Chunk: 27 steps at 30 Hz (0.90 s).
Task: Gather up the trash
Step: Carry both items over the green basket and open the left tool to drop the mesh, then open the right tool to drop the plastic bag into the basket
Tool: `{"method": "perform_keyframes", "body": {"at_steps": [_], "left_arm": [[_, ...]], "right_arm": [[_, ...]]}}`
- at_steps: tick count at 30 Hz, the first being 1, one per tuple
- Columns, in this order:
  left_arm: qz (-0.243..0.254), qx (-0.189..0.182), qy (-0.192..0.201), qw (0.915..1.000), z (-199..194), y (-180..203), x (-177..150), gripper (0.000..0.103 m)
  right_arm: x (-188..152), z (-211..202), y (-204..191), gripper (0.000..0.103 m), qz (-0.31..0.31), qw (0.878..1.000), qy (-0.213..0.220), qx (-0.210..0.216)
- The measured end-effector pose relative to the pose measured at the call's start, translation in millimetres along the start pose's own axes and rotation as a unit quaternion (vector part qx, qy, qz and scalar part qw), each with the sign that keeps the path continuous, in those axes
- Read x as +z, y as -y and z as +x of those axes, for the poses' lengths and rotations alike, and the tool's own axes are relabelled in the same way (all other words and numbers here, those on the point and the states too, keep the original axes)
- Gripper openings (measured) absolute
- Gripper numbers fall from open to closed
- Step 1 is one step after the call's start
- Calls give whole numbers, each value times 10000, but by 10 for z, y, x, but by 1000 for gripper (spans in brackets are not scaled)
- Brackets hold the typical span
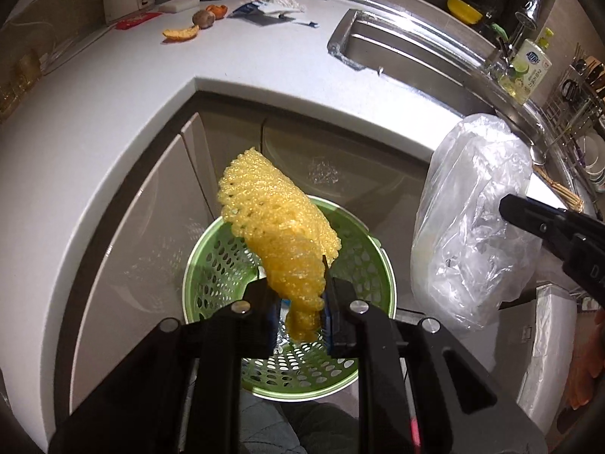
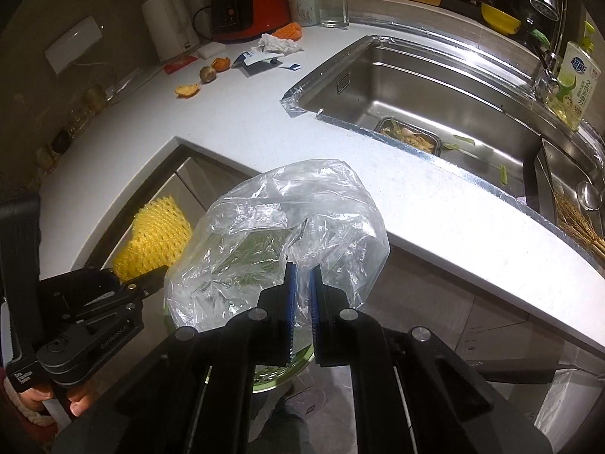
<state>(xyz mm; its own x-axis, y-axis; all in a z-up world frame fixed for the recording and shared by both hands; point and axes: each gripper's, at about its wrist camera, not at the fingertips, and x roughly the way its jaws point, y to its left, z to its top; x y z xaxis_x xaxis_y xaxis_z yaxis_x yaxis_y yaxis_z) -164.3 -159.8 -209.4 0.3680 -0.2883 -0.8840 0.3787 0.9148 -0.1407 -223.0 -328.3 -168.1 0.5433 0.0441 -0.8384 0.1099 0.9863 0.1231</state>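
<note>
We hold the yellow foam net (image 1: 276, 234) pinched in the left gripper (image 1: 300, 302) above the green bin (image 1: 211, 265); the right gripper (image 2: 302, 302) clamps the plastic bag (image 2: 280, 219) just beside. Released together, the billowing bag may snag the rim and spill. Both grippers tilt steeply down.

White countertop (image 2: 397, 189) carries orange peels (image 2: 187, 90), crumpled tissue (image 2: 278, 43), torn wrappers (image 2: 251, 61).

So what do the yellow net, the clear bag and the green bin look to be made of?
Yellow net: soft foam mesh, matte, bubbly open weave. Clear bag: thin plastic film, glossy, crinkled, see-through. Green bin: probably rigid plastic, smooth, perforated with moulded holes.
</note>
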Motion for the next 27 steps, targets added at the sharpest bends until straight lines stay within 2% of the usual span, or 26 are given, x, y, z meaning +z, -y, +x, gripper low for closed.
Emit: {"method": "perform_keyframes", "body": {"at_steps": [6,9,11,14,22,27], "left_arm": [[-31,46,-385,9992,308,25,-118,21],[-77,39,-461,9989,355,16,-139,34],[-109,99,-421,9990,340,16,-145,47],[-74,162,-368,9992,312,30,-136,58],[-52,321,-239,9992,191,-5,-77,80],[-217,381,-164,9989,42,-143,-15,88]], "right_arm": [[-27,142,-12,8,-74,9998,-188,31],[-23,175,-15,8,-97,9997,-223,32],[-13,186,-8,9,-104,9997,-234,36],[-1,200,-3,8,-103,9997,-239,16],[17,211,22,8,-82,9997,-230,11],[24,242,6,9,-121,9996,-226,67]]}}
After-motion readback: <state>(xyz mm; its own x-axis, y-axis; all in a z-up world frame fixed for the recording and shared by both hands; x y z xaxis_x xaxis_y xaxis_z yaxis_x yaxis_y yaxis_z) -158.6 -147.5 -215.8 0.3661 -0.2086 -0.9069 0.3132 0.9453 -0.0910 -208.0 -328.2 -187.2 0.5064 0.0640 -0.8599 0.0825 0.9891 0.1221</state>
